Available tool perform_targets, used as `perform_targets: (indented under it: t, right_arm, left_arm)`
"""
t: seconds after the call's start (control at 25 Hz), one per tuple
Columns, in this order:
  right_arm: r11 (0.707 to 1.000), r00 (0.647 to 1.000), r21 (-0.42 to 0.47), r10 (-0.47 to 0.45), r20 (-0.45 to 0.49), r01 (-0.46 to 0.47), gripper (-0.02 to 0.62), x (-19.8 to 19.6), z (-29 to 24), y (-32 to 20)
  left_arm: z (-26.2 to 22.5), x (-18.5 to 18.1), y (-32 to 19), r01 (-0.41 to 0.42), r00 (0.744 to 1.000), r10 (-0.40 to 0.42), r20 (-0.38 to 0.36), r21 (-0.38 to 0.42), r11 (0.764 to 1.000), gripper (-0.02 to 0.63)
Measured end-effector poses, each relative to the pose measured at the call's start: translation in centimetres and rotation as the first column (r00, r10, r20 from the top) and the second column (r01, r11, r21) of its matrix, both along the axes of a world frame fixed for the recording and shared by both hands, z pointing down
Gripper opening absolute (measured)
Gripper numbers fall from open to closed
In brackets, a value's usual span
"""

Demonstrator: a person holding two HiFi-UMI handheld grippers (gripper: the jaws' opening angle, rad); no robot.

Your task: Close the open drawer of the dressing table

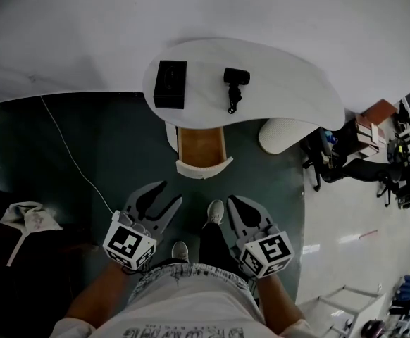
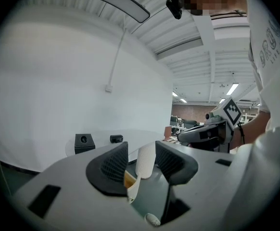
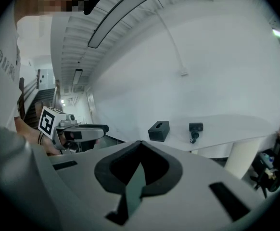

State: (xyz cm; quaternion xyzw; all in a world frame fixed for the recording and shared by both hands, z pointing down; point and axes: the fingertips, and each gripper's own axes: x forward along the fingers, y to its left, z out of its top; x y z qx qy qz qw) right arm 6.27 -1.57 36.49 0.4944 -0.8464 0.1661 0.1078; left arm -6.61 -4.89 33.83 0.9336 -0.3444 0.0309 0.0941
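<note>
The white dressing table (image 1: 275,90) stands against the wall ahead. Its drawer (image 1: 201,148) is pulled out toward me, showing a wooden inside and a curved white front (image 1: 203,167). My left gripper (image 1: 168,193) hangs open below the drawer front, well short of it. In the left gripper view the drawer front (image 2: 145,160) shows in the gap of the left gripper (image 2: 140,160), far off. My right gripper (image 1: 235,200) is held beside it at the same height, shut and empty. The right gripper (image 3: 140,144) has its tips meeting, with nothing between them.
A black box (image 1: 170,84) and a black hair dryer (image 1: 235,84) lie on the tabletop. A white stool (image 1: 287,134) sits right of the drawer. A white cable (image 1: 71,153) and a white bag (image 1: 25,215) lie on the dark floor at left. Black chairs (image 1: 346,166) stand at right.
</note>
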Motion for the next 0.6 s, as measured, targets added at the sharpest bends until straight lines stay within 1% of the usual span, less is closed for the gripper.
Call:
perform_targets:
  t: [0.16,0.28,0.4,0.6]
  right_arm:
    - [1.000,1.000,-0.004,-0.026,0.010,0.026,0.009,1.9,0.5,-3.3]
    - [0.998,0.998,-0.009,-0.064,0.014,0.064,0.009,3.3,0.8,-5.9]
    - [0.995,0.995,-0.017,-0.096,0.023,0.097,0.009,5.3,1.2,-8.8]
    - [0.989,0.989,-0.041,-0.143,0.044,0.145,0.009,8.7,2.2,-13.6]
  left_arm:
    - [0.2,1.7,-2.9,0.029,0.999,-0.029,0.014,-0.006,1.000,0.198]
    - [0.4,3.2,-5.3,0.060,0.998,-0.060,0.024,-0.014,0.998,0.198]
    - [0.7,5.4,-7.8,0.079,0.996,-0.078,0.031,-0.016,0.997,0.198]
    - [1.0,8.3,-12.1,0.132,0.990,-0.130,0.054,-0.028,0.991,0.198]
